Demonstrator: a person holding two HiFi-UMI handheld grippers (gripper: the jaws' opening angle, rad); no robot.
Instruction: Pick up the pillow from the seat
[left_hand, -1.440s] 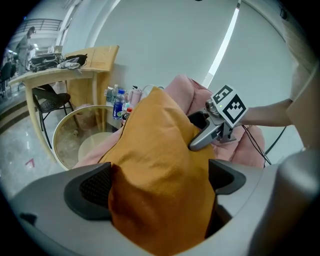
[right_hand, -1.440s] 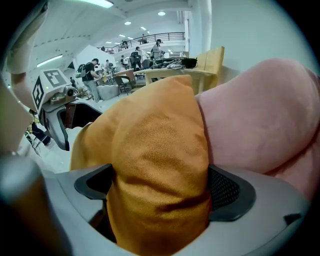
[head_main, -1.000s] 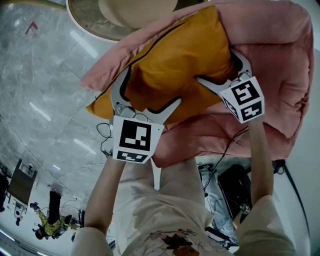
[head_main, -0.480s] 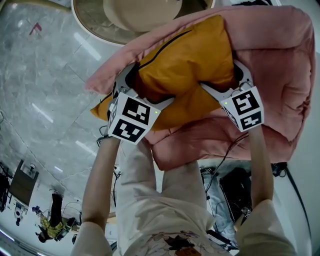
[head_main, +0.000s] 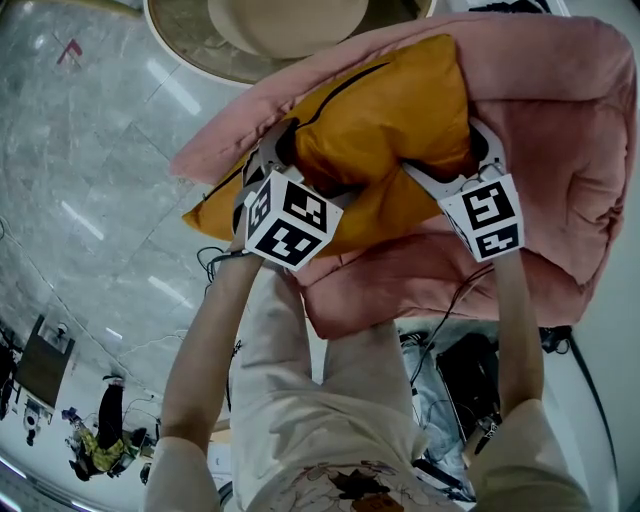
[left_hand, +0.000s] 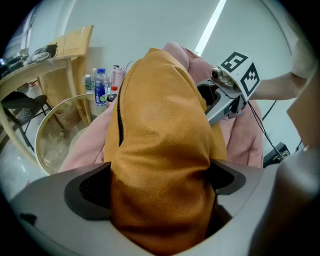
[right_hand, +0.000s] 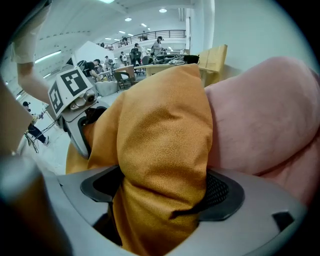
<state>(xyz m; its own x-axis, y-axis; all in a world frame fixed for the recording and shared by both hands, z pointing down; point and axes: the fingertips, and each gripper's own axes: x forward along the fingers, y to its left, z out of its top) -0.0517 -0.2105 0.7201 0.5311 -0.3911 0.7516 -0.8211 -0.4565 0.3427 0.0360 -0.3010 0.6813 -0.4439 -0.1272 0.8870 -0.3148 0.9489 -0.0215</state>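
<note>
An orange pillow (head_main: 380, 115) with a dark zip lies on the pink padded seat (head_main: 565, 150). My left gripper (head_main: 315, 165) is shut on the pillow's left end; in the left gripper view the fabric (left_hand: 160, 140) bulges between both pads. My right gripper (head_main: 447, 152) grips the pillow's right part next to the seat's back cushion. Its jaws have just been closing, and the orange fabric (right_hand: 160, 125) is bunched and pinched between them. Each gripper shows in the other's view: the right gripper (left_hand: 227, 92) and the left gripper (right_hand: 75, 107).
A round glass table (head_main: 190, 50) with a beige top stands just beyond the seat. Bottles (left_hand: 101, 87) and a wooden desk (left_hand: 60, 55) lie further off. Cables and a black bag (head_main: 470, 370) sit on the marble floor by the person's legs.
My left gripper has gone down and further onto the pillow's left end, and its wide jaws have closed on the fabric. The right gripper has stayed in place and pinched in.
</note>
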